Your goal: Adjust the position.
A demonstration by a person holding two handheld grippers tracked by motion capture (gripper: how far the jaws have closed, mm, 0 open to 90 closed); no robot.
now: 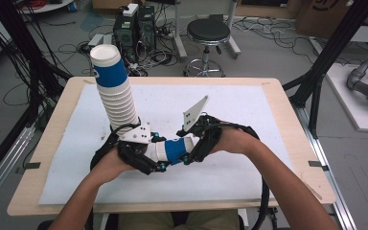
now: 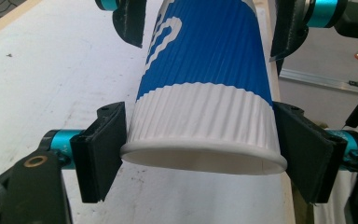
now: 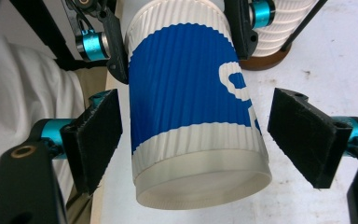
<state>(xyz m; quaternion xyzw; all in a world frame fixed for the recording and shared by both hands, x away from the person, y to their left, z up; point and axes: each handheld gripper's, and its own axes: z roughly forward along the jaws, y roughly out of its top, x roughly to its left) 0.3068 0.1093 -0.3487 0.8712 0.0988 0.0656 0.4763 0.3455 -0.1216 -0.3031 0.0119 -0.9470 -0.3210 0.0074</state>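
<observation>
You've got one blue-and-white ribbed paper cup [image 1: 175, 149] lying sideways between your two grippers, just above the white mat [image 1: 249, 110] near the front of the surface [image 1: 287, 103]; left gripper [image 1: 157, 152] has its jaws clamped on the cup's rim end, w/ both pads [image 2: 100, 149] pressed against the white band below the lip in the left gripper view; right gripper [image 1: 188, 143] sits around the base end, but its jaws stand wider than the cup, w/ a clear gap on one side and a thin one on the other in the right gripper view, so no grip there yet; the tall stack of nested cups [image 1: 116, 91] stands upright on its brown base behind your left hand, leaning a bit, well apart from the held cup's far end. Judging progress: looks like the cup is mid-transfer btw hands, prob. either just pulled off the stack or headed back to it; can't tell which from here. Done so far: one cup separated and held off the surface. Left to do: close the right jaws on the base end, release w/ the left, then place or stack the cup; no loose cups set out on the mat, so I'd call it early on.
</observation>
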